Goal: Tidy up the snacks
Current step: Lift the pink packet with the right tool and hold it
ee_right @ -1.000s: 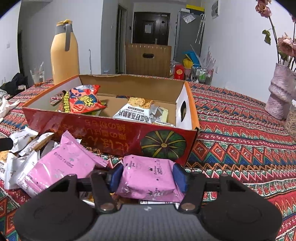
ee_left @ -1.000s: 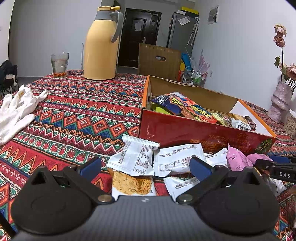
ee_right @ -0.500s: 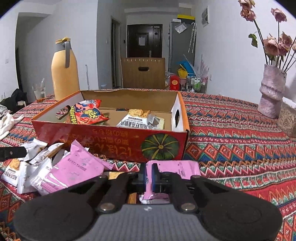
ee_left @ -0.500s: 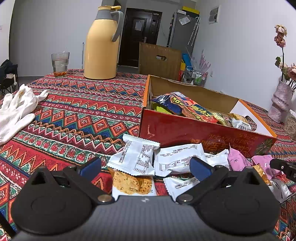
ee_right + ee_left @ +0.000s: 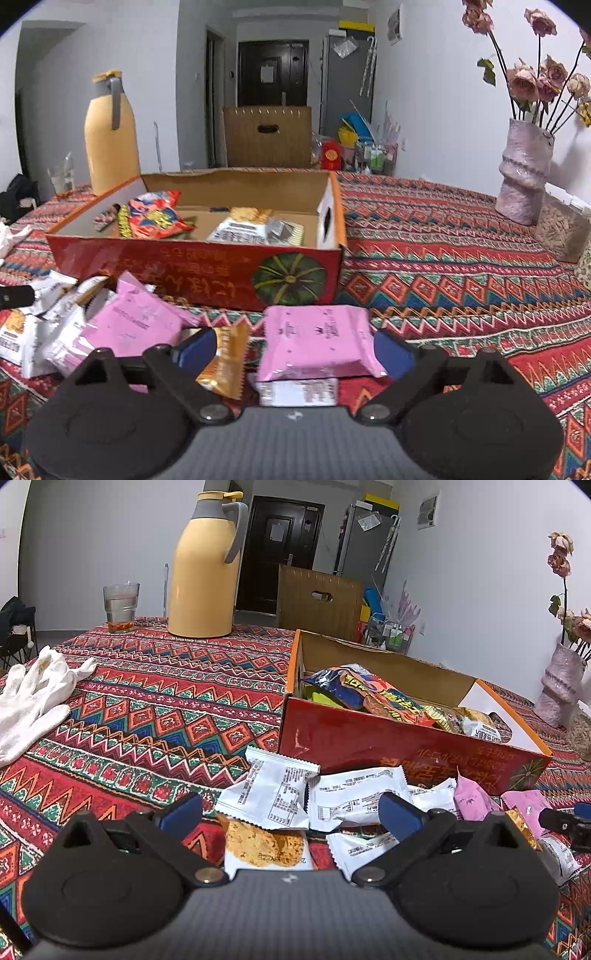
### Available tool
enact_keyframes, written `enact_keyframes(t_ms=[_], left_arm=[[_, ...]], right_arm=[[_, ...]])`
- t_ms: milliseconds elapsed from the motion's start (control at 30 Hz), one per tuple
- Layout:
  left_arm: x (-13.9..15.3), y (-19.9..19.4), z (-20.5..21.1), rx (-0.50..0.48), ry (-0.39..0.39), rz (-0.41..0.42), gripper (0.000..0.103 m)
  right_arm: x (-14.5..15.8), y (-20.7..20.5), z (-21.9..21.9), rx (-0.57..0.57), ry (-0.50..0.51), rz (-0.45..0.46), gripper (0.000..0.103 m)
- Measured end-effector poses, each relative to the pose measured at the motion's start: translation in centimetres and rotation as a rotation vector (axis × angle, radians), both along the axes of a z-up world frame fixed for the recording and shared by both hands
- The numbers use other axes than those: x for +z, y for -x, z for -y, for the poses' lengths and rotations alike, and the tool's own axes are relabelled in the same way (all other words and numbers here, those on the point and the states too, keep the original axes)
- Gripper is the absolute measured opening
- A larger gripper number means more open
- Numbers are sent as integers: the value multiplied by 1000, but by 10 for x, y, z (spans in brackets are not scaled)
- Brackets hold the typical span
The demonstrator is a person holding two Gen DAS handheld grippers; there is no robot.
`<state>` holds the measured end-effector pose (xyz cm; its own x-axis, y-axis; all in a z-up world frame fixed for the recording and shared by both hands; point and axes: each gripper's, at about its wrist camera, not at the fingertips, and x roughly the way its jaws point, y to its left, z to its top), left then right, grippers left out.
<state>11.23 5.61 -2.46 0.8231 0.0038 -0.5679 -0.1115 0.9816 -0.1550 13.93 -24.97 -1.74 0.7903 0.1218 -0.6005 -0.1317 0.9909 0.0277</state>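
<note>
Both tools gape open: the right tool (image 5: 291, 349) straddles a pink packet (image 5: 317, 341) lying on the bench (image 5: 461, 266), the box (image 5: 207, 275) at twelve o'clock, while the left tool (image 5: 291, 814) hovers over white packets (image 5: 314, 794).

left gripper (image 5: 290, 810): jaws spread wide, blue pads level, nothing between them touching either pad | right gripper (image 5: 293, 347): jaws spread wide, blue pads level, gripping nothing, its tip visible at left view's right edge
</note>
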Motion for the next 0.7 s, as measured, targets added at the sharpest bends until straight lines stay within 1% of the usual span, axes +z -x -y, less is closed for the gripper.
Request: enact_keyframes(t_ms=[133,267,367,400,533,633,700], left_arm=[[0,-1,0,2,-2,-3,103],[-1,-2,0,5,-1,-9,103],[-2,-3,0,3,0,-17,103],[-2,-4,0,2,0,-20,103],[-3,-5,1,3,2,-27,103],[-3,-5,1,4,2,-27,103],[-3,-5,1,5,0,-29,103]], right_arm=[[-4,-18,3,-1,11,-38,92],[-17,-40,5,-29,31,-82,91],[-27,-50,8,-34,12,-122,89],[-29,-50,10,-34,-6,-121,89],[-32,-50,10,-23,-13,-116,90],[-31,-47,8,2,-17,-106,83],[-30,-45,6,12,-15,-97,74]])
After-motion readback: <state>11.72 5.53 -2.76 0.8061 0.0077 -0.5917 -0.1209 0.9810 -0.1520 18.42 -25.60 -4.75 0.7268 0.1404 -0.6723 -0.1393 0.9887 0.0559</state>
